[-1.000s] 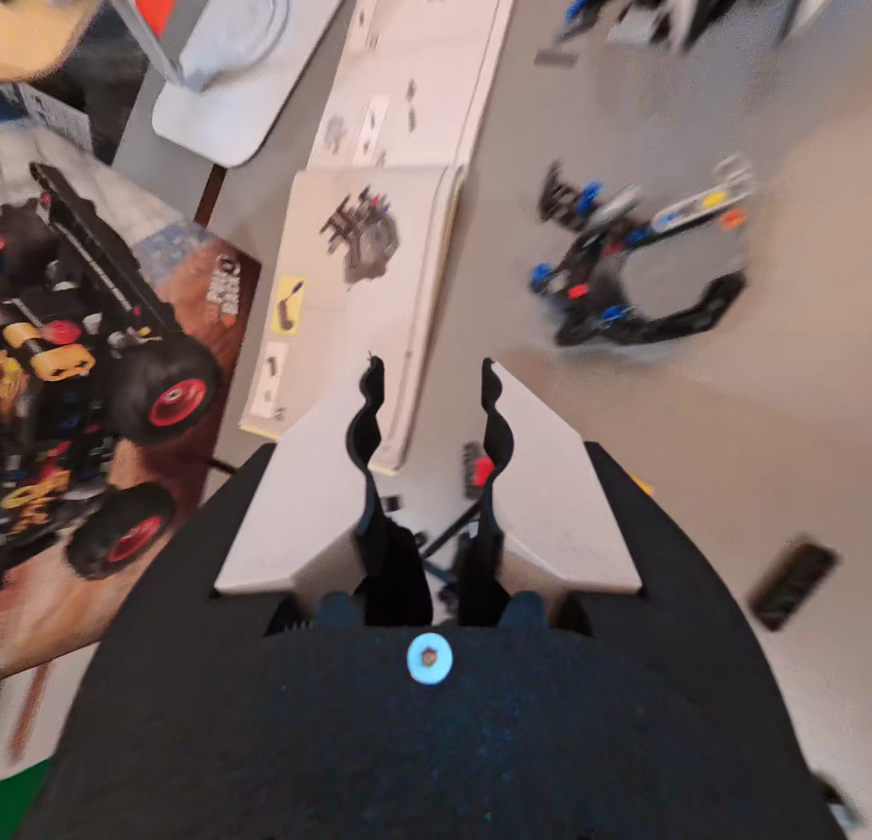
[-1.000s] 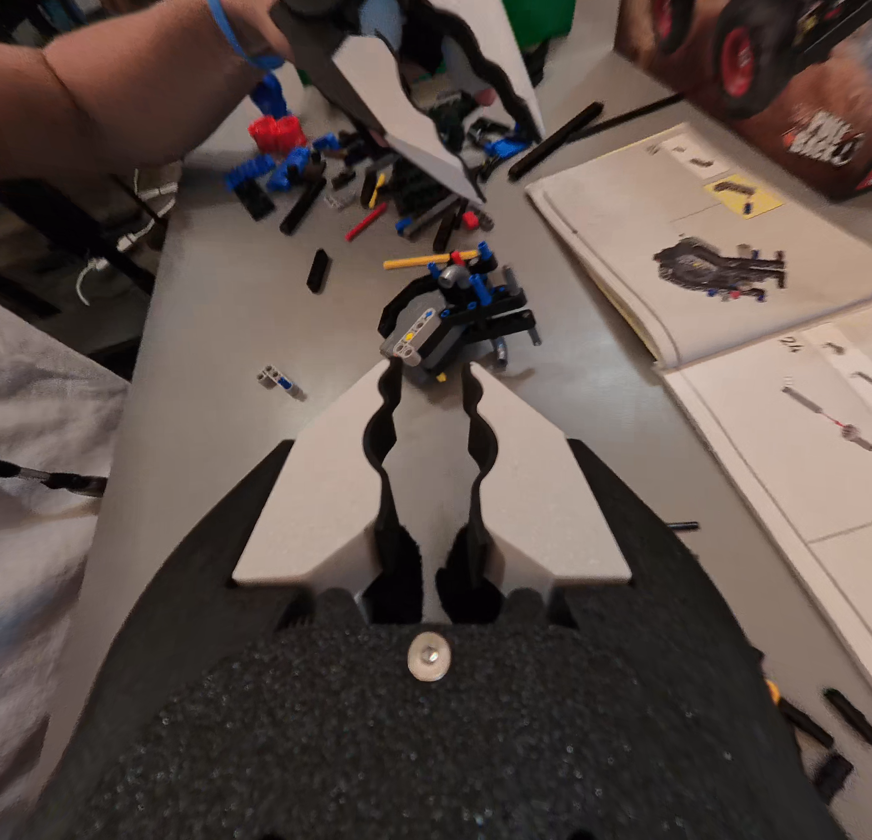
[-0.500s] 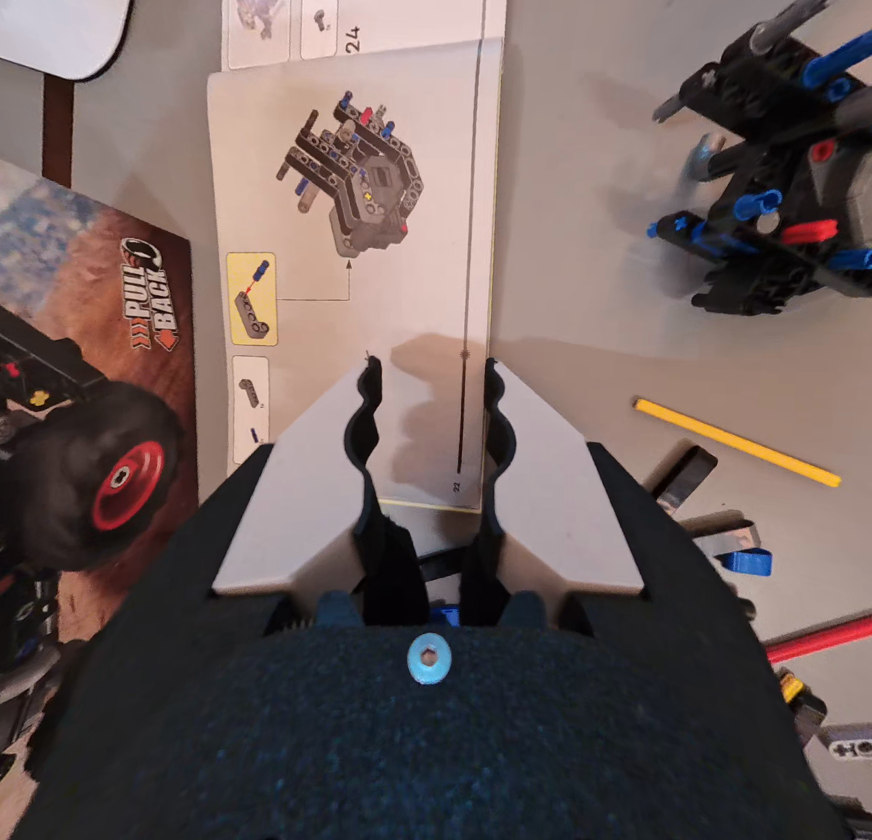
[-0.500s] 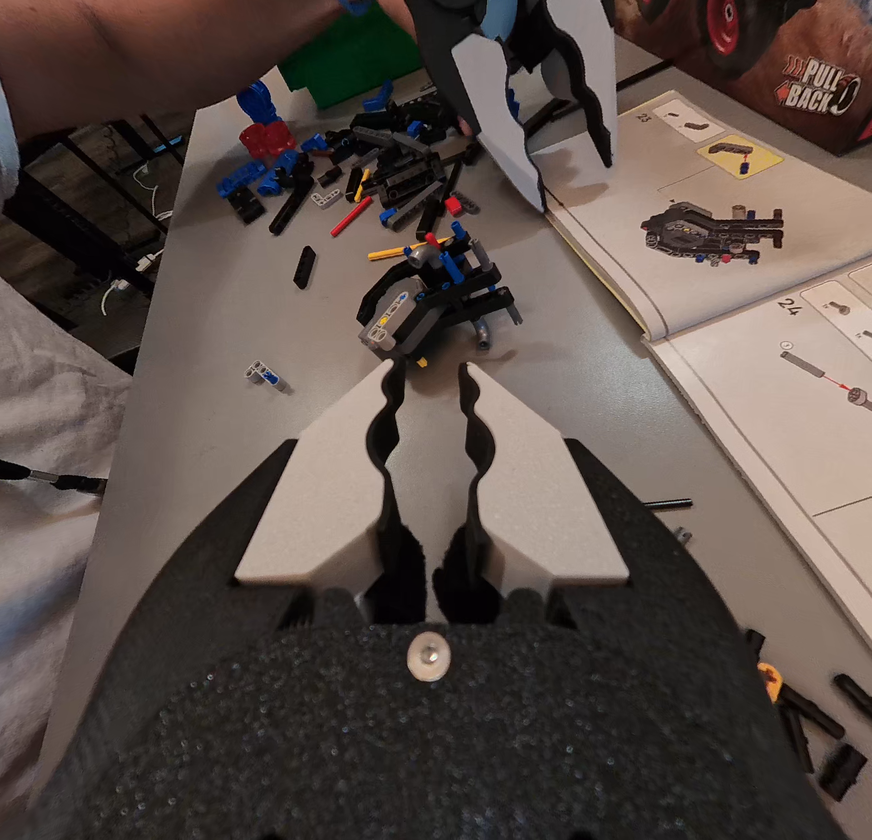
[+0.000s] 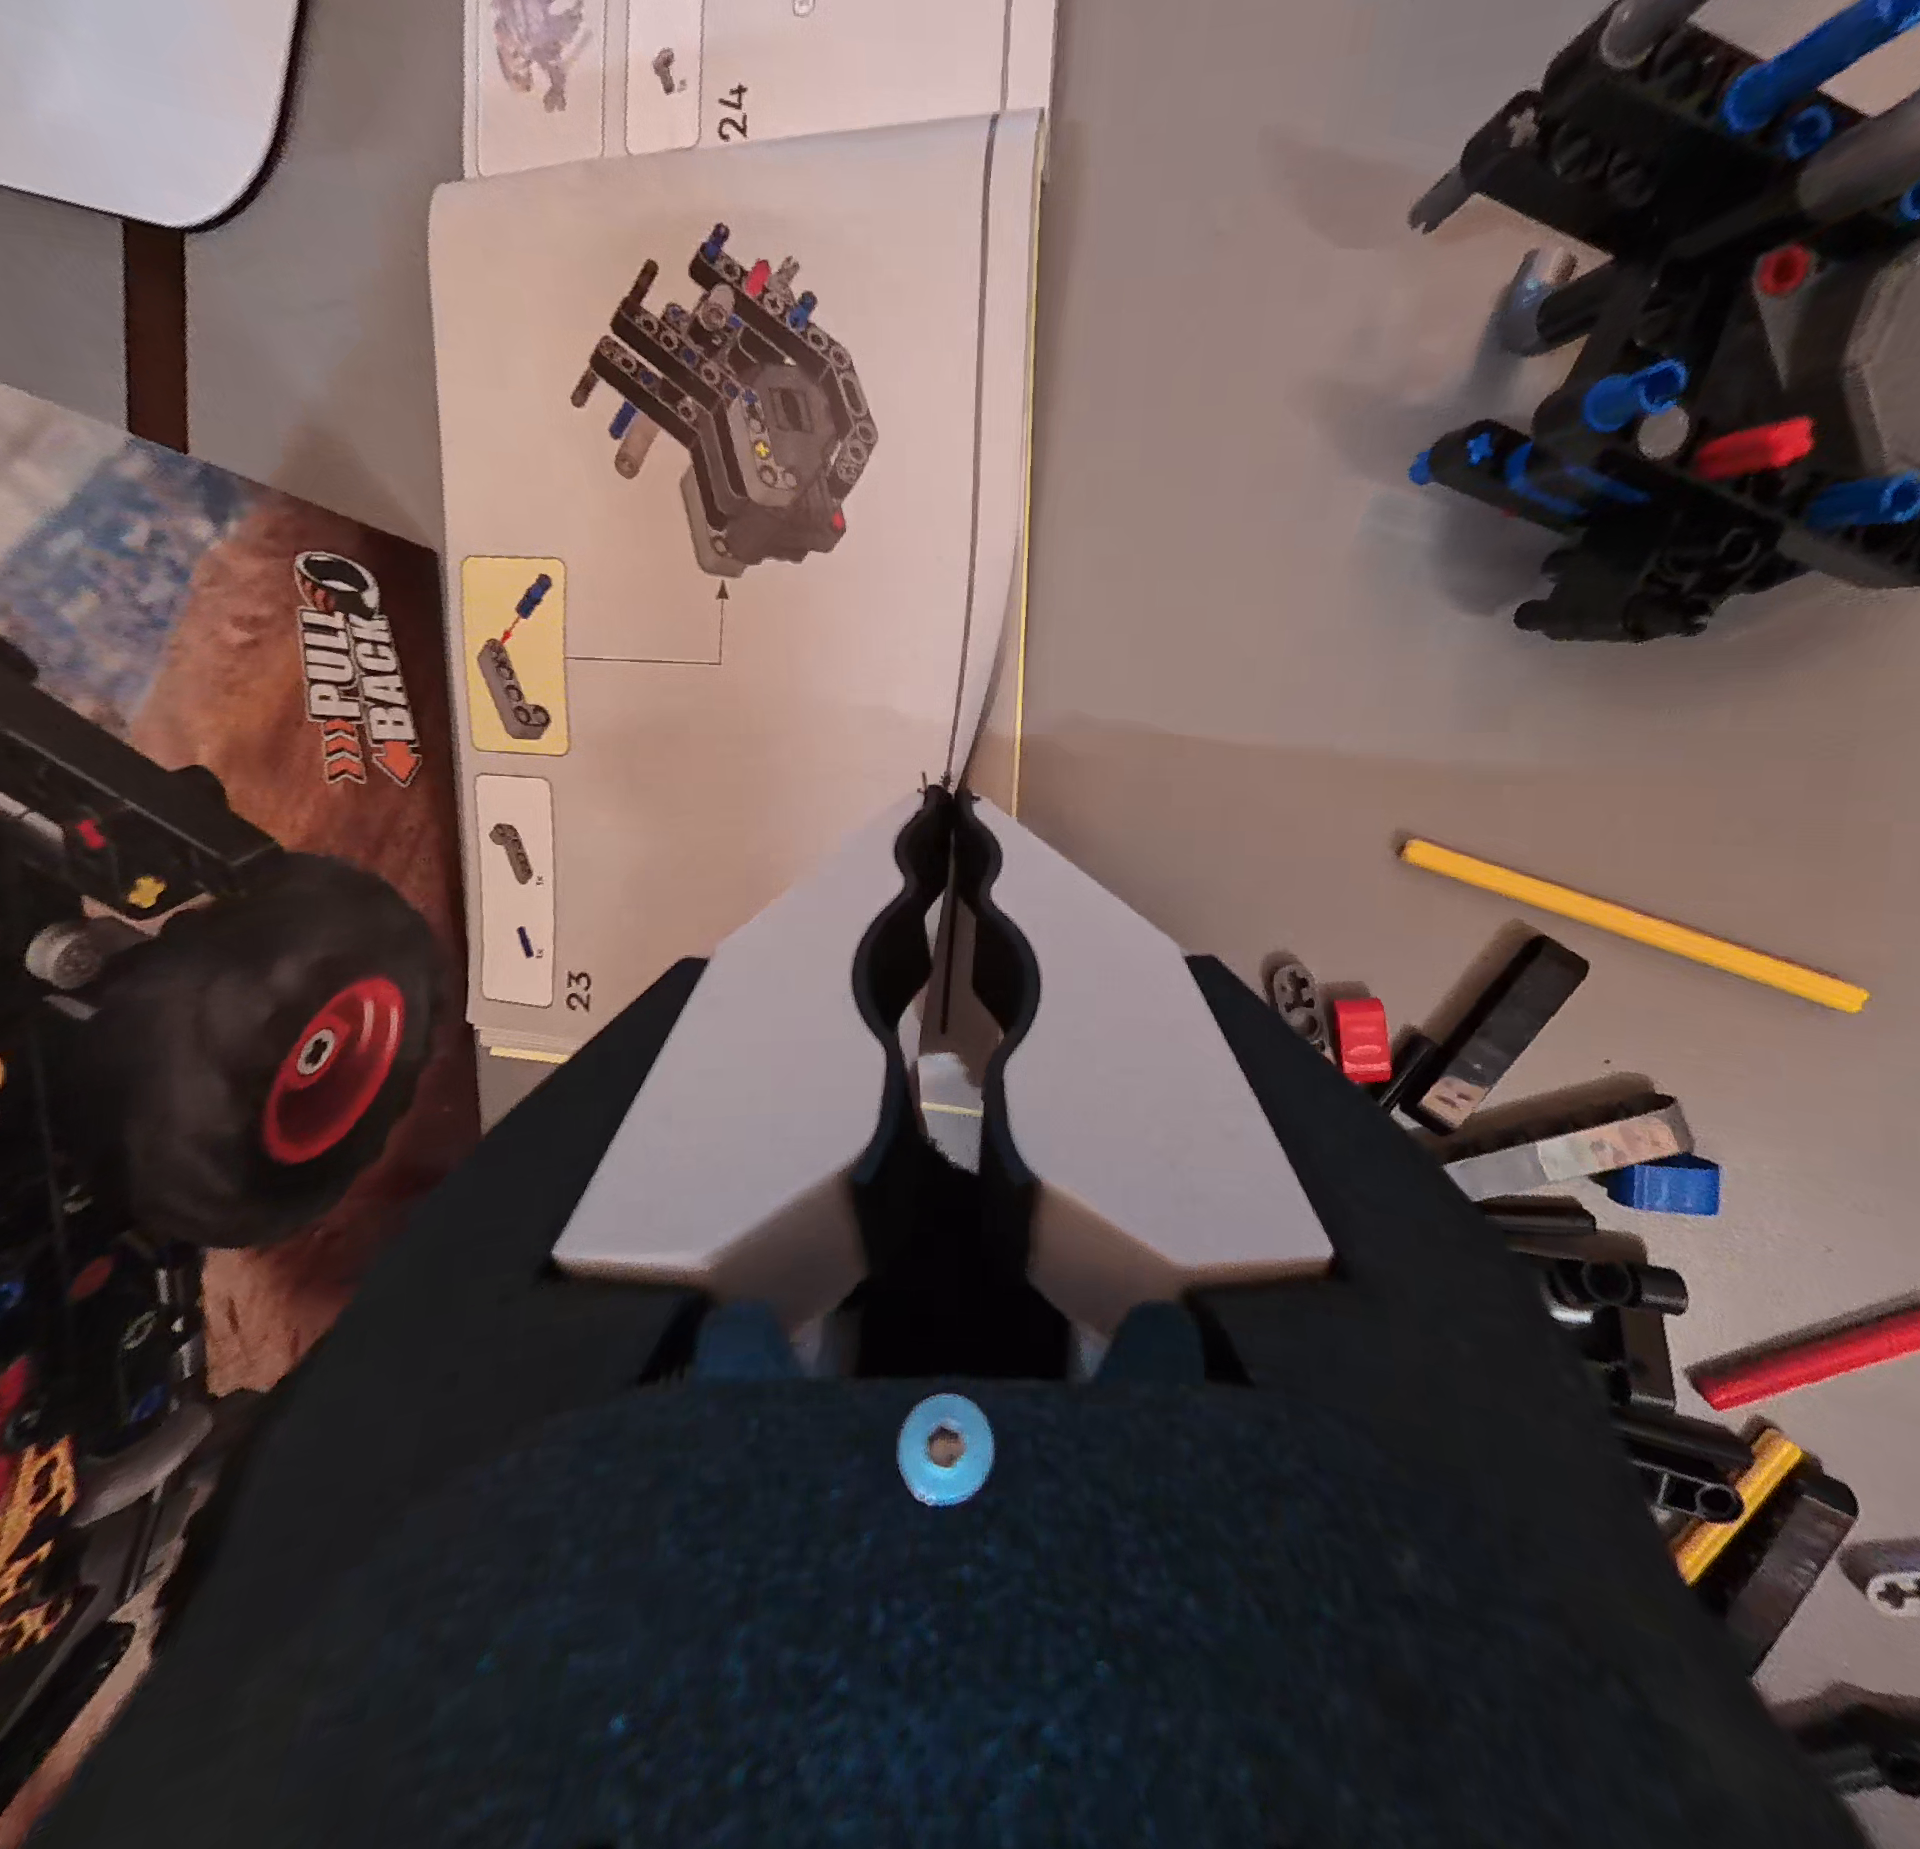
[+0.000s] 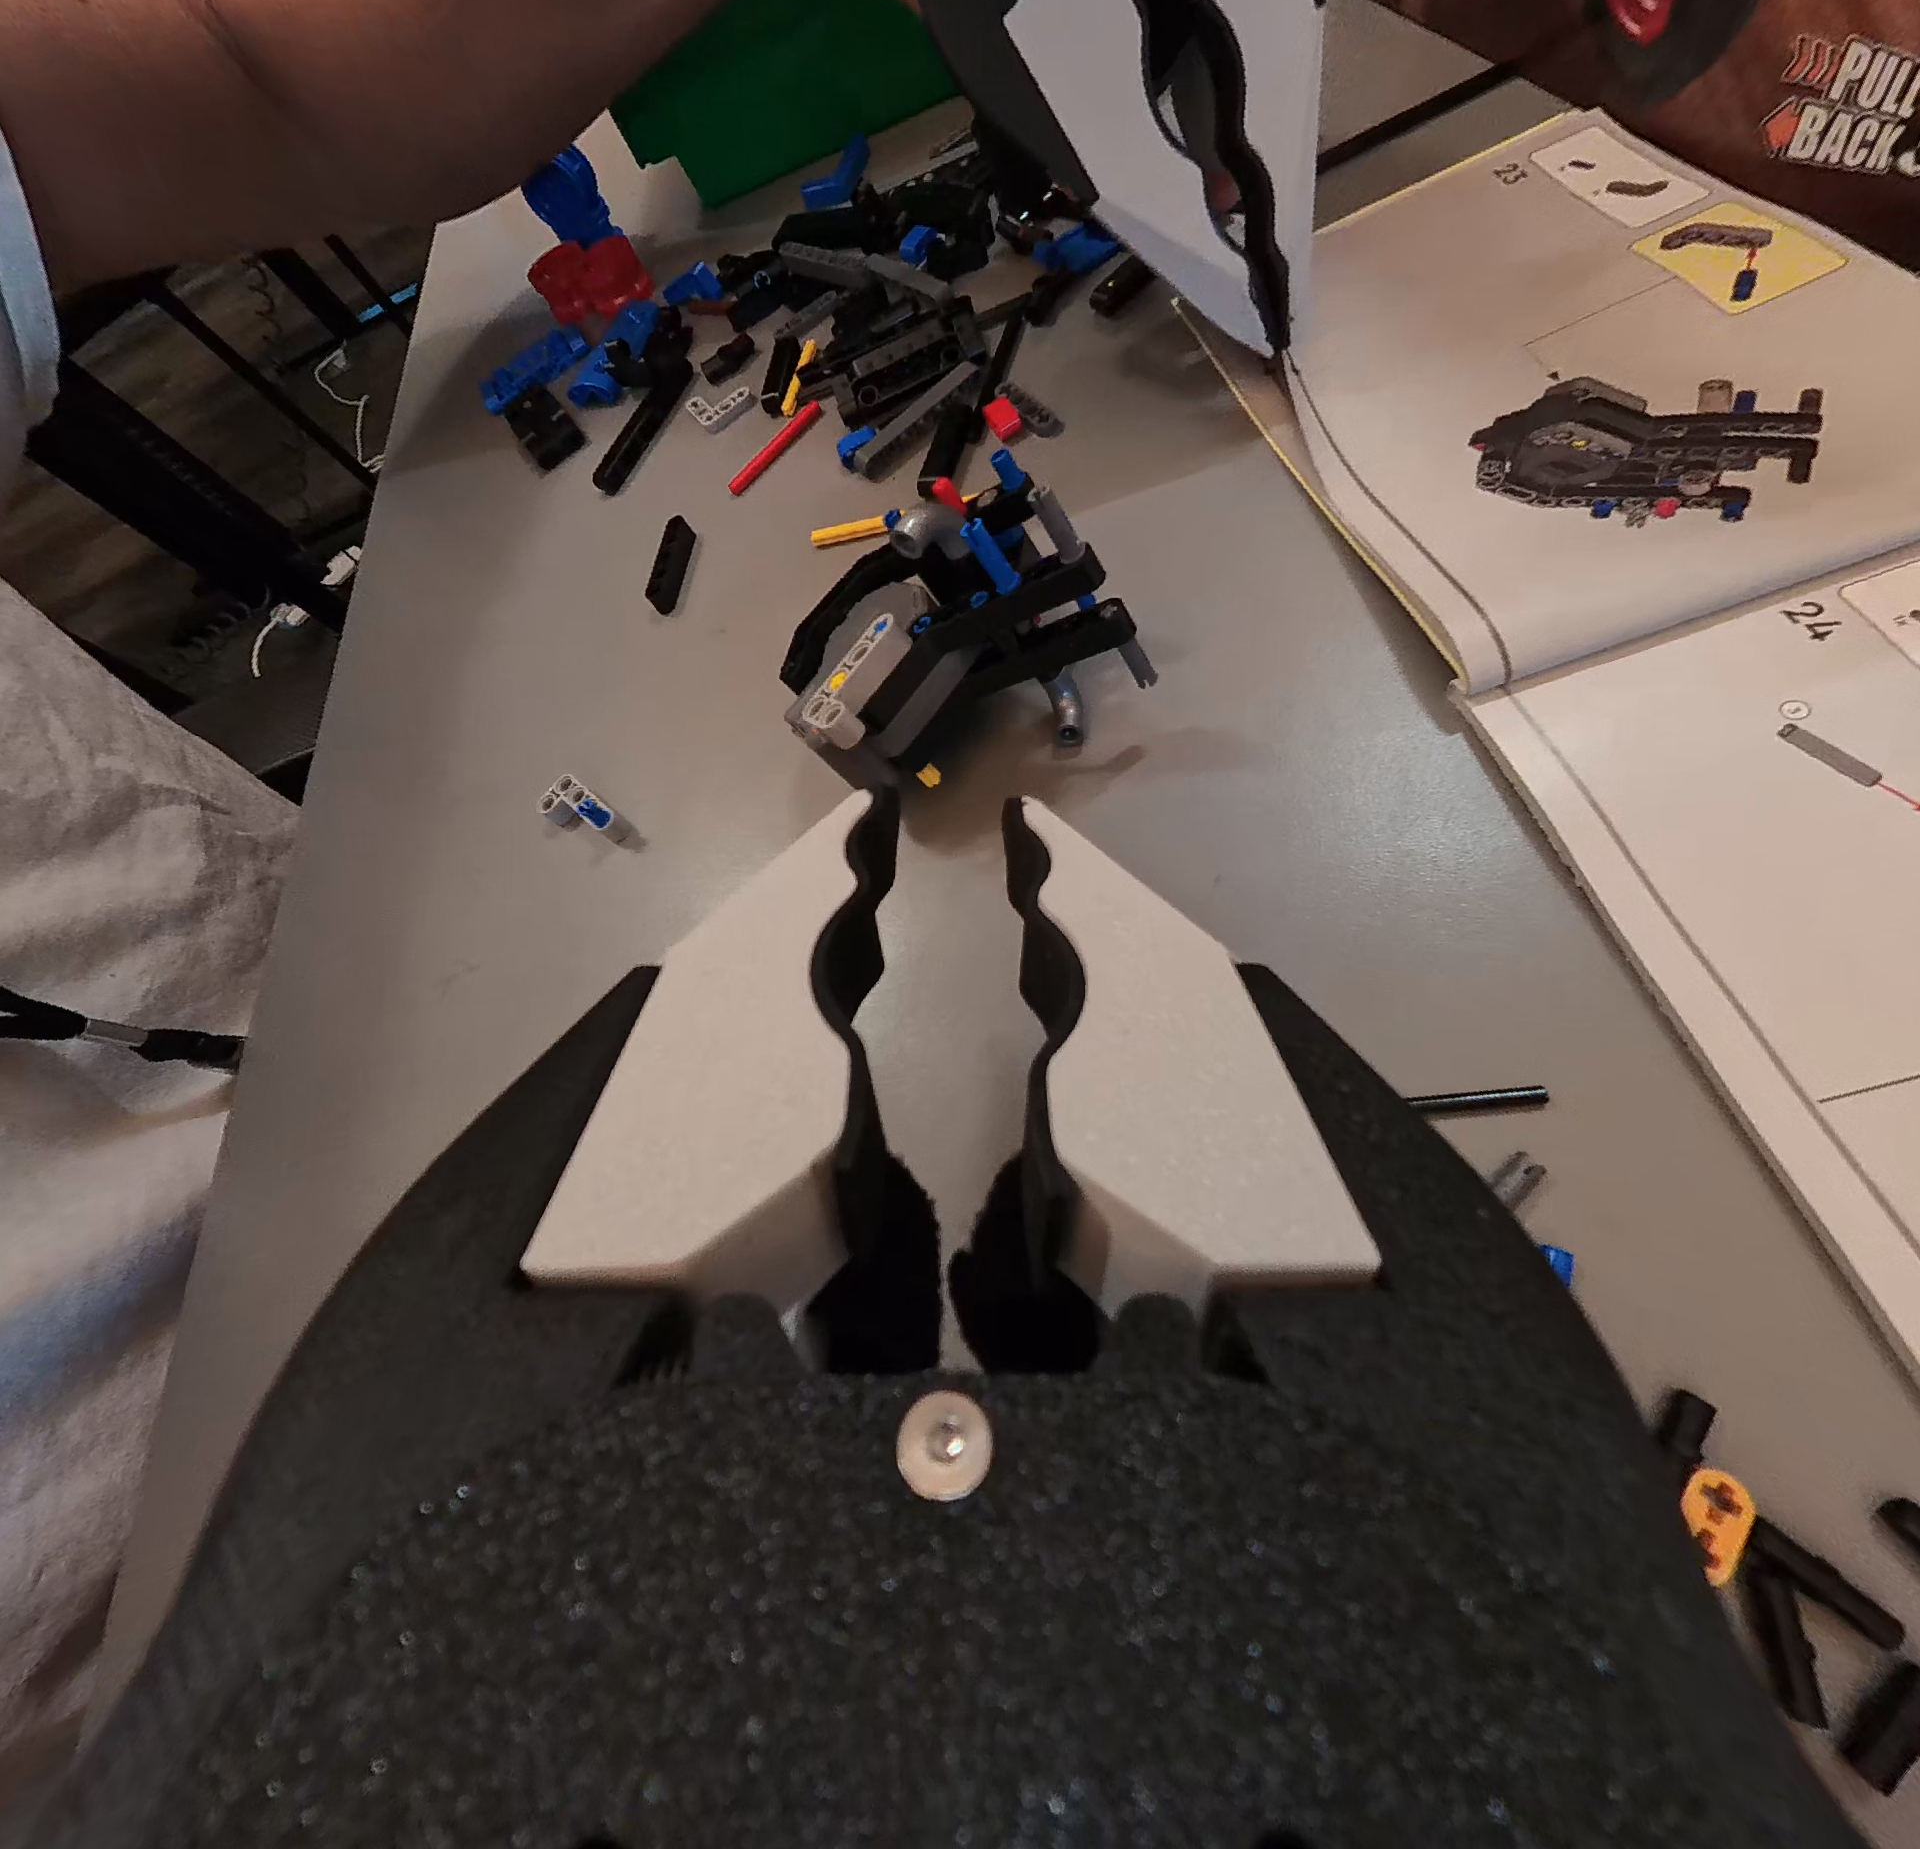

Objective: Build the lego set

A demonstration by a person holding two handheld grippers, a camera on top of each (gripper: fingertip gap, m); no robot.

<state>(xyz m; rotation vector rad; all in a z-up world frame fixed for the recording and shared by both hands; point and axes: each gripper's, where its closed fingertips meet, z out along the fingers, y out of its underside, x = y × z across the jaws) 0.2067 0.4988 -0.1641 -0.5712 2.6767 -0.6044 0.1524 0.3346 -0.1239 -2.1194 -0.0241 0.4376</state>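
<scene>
Left gripper (image 5: 948, 812) jaws pinching booklet page (image 5: 727, 719) edge

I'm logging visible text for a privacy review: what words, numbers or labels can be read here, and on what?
I don't quote writing; this is where it stands:
Box: bold logo lettering beside the red-wheeled truck picture, readable.
Instruction booklet: page numbers at page corners, readable.
Booklet's parts panels: tiny quantity marks, too small to read.

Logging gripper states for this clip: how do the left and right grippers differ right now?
The left gripper is shut on the instruction booklet page edge; the right gripper is open and empty. Left sits over the booklet; right hovers short of the partly built lego assembly. Both have white fingers with wavy black pads.
</scene>
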